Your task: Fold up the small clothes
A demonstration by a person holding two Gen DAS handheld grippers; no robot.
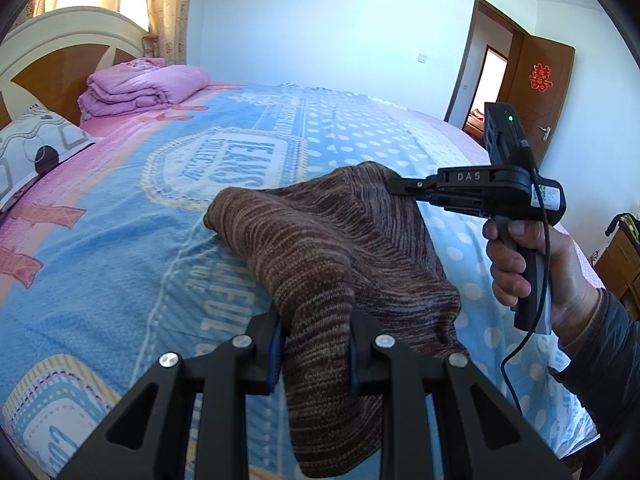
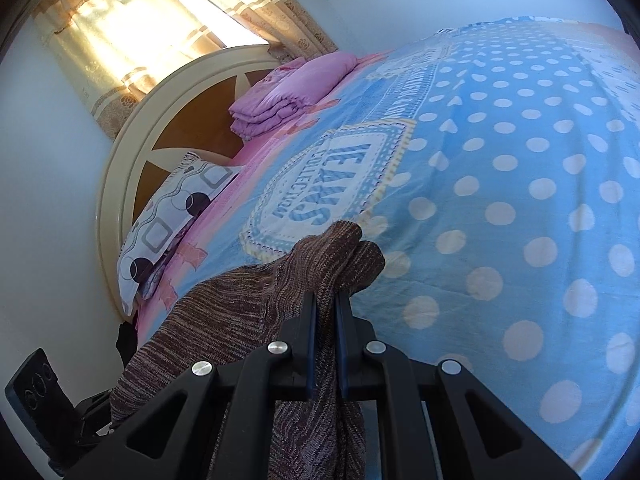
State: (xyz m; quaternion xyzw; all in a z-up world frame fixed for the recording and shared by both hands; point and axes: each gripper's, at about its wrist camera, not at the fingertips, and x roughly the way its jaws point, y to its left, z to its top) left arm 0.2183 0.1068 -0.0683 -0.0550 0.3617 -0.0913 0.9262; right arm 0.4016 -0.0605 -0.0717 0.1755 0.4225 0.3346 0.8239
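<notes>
A brown striped knit garment (image 1: 328, 256) hangs stretched between my two grippers above the blue bed cover (image 1: 120, 264). My left gripper (image 1: 316, 344) is shut on one end of it, with the cloth bunched between the blue pads. My right gripper (image 1: 394, 186), held in a hand at the right of the left wrist view, is shut on the other end. In the right wrist view the right gripper (image 2: 325, 304) pinches the garment (image 2: 224, 312), which droops down to the left. The garment's lower part hangs out of view.
The bed cover (image 2: 500, 208) has white dots and a printed badge. A folded pink quilt (image 1: 140, 88) and a patterned pillow (image 1: 28, 152) lie by the headboard (image 1: 52, 52). An open wooden door (image 1: 536, 92) is at the far right.
</notes>
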